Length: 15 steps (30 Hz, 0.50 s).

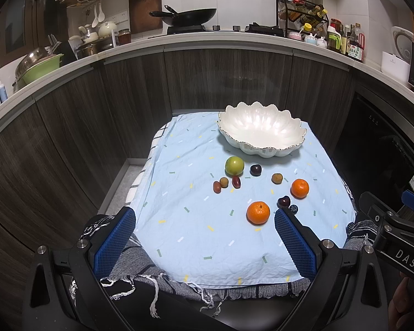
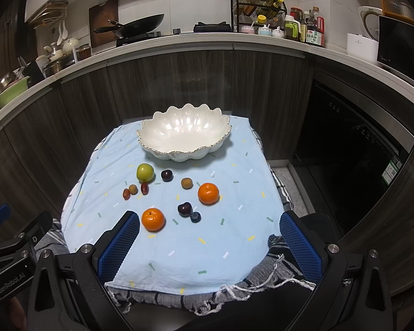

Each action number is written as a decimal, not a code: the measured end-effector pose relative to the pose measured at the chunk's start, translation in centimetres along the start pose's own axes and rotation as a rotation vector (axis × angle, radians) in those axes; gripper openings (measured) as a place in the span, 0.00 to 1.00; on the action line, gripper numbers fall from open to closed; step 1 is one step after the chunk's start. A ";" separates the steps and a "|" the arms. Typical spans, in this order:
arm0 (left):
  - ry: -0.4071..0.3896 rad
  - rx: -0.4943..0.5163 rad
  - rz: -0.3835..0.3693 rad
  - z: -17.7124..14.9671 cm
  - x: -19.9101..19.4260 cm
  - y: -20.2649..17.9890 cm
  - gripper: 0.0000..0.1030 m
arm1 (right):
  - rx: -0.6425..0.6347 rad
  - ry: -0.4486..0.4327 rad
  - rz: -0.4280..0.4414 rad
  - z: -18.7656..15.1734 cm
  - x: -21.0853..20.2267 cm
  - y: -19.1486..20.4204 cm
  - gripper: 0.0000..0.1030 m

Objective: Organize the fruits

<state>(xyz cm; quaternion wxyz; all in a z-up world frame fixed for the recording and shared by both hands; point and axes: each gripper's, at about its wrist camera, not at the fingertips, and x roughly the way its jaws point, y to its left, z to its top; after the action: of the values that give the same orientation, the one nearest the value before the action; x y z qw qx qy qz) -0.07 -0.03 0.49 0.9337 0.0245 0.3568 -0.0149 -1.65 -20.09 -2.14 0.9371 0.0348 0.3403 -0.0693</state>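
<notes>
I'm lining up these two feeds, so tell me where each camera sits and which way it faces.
Left wrist: on the left tongs, facing forward over the blue cloth toward the white bowl; the right tongs' body shows at the right edge.
Right wrist: on the right tongs, facing likewise; the left tongs' body shows at the left edge.
Shared: cloth, bowl, scattered fruit, kitchen counter.

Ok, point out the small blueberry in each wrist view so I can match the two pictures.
Left wrist view: the blueberry lies right of centre on the cloth, just past the tip of the left tool's right-hand finger, touching a dark cherry.
Right wrist view: the blueberry lies near centre, right of the near orange, below the same cherry.
Shared landmark: the white scalloped bowl at the far end.
</notes>
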 end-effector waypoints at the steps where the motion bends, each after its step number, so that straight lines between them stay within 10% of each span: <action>1: -0.002 0.000 0.000 0.2 -0.3 0.1 1.00 | 0.000 -0.001 0.000 0.0 0.0 0.0 1.00; 15: -0.014 0.016 0.014 0.9 0.5 0.0 1.00 | -0.003 0.009 -0.005 0.4 0.8 0.3 1.00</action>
<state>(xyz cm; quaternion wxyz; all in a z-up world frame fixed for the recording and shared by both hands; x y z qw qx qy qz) 0.89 -0.07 0.80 0.9361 0.0345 0.3499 -0.0116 -0.78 -19.91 -2.35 0.9354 0.0329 0.3448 -0.0709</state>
